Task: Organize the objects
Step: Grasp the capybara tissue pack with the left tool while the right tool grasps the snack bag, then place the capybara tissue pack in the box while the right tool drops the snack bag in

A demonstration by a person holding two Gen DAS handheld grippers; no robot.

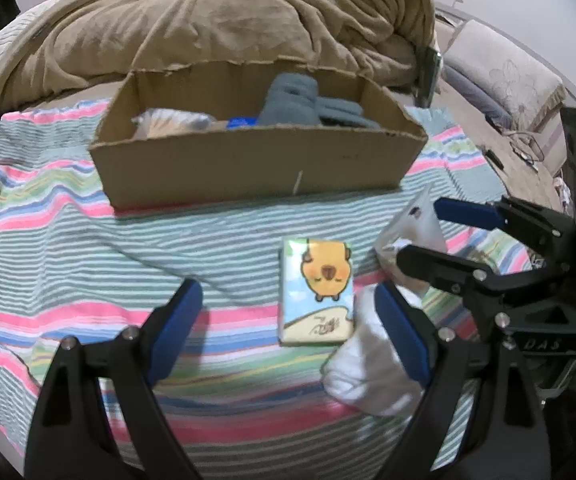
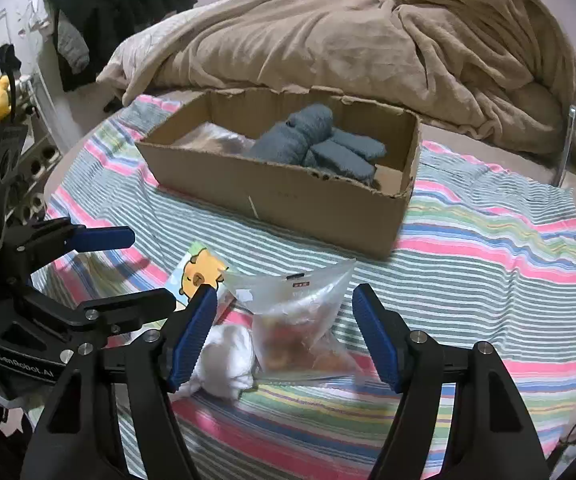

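Both claws gape, holding nothing: the right claw [image 2: 284, 334] straddles the clear plastic snack bag [image 2: 300, 320] on the striped bedspread [image 2: 488, 280], seemingly bound for the brown cardboard box [image 2: 288, 196]; the left claw [image 1: 288, 332] waits.

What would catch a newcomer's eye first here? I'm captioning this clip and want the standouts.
Probably the cardboard box at the middle of the striped cloth, with grey knitwear inside it. In front of it lie a cartoon tissue pack, a white bundle and a clear food bag. Both tongs, left and right, hang open over these.
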